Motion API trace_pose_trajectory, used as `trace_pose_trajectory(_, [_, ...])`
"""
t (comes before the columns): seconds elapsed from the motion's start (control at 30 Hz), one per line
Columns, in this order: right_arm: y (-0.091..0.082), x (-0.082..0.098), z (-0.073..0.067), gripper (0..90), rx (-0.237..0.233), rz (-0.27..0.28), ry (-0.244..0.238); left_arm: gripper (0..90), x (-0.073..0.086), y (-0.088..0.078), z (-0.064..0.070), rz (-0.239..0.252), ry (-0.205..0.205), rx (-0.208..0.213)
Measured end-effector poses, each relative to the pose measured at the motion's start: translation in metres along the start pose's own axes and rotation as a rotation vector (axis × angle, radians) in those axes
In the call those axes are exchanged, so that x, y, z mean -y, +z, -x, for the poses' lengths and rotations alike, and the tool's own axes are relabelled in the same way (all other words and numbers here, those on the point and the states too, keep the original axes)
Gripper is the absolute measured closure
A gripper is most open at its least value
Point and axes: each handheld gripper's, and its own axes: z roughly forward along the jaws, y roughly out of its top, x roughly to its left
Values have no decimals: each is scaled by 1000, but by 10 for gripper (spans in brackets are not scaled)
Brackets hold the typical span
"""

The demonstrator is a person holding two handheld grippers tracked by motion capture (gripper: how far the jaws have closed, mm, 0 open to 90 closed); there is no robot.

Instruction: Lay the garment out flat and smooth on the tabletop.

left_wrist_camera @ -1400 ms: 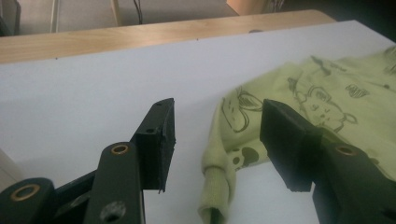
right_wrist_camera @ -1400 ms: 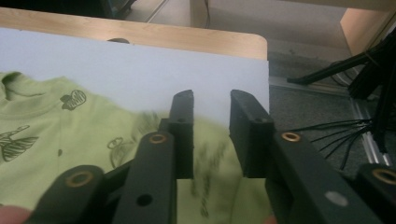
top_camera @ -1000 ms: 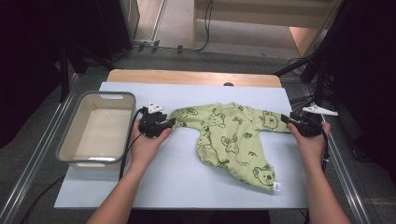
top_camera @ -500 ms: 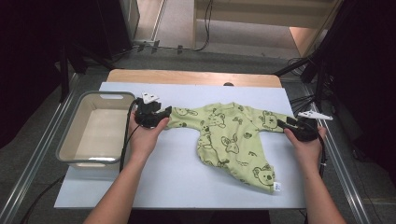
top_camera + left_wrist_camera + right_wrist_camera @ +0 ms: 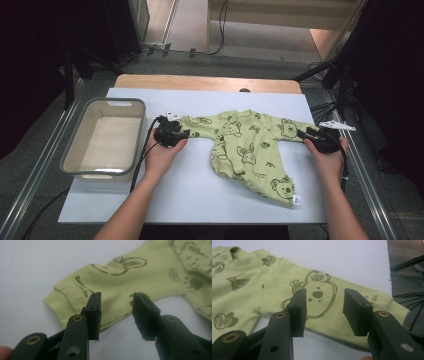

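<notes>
from the high view, a light green baby top printed with dark koalas (image 5: 250, 150) lies spread flat on the white table sheet (image 5: 200, 195), with a grey plastic tub (image 5: 102, 137) off to its left. the left gripper (image 5: 181, 134) sits at one sleeve end, the right gripper (image 5: 307, 134) at the other. left gripper view: jaws released, having just been opening, hovering over the cuffed sleeve (image 5: 82, 292), nothing pinched. right gripper view: jaws parted above the koala-face sleeve (image 5: 324, 297), grasping nothing.

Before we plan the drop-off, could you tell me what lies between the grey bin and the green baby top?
In the high view, the left tongs and the hand holding them sit between the grey bin and the green baby top, at its sleeve end, over the white mat.
</notes>
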Motion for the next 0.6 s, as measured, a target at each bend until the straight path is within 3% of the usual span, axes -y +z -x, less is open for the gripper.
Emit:
trace_pose_trajectory(0.1, [5,-8,-7,540,-16,3,-13,557,3,7,-3,-21,-1,-7])
trace_pose_trajectory(0.23, [19,-20,-23,546,-44,-6,-44,619,6,12,-3,-13,4,-11])
trace_pose_trajectory(0.43, [58,-37,-54,546,-97,-57,-99,852,7,10,-3,-24,20,27])
trace_pose_trajectory(0.6, [86,-50,-77,546,-141,-82,-114,874,9,7,-4,-25,19,38])
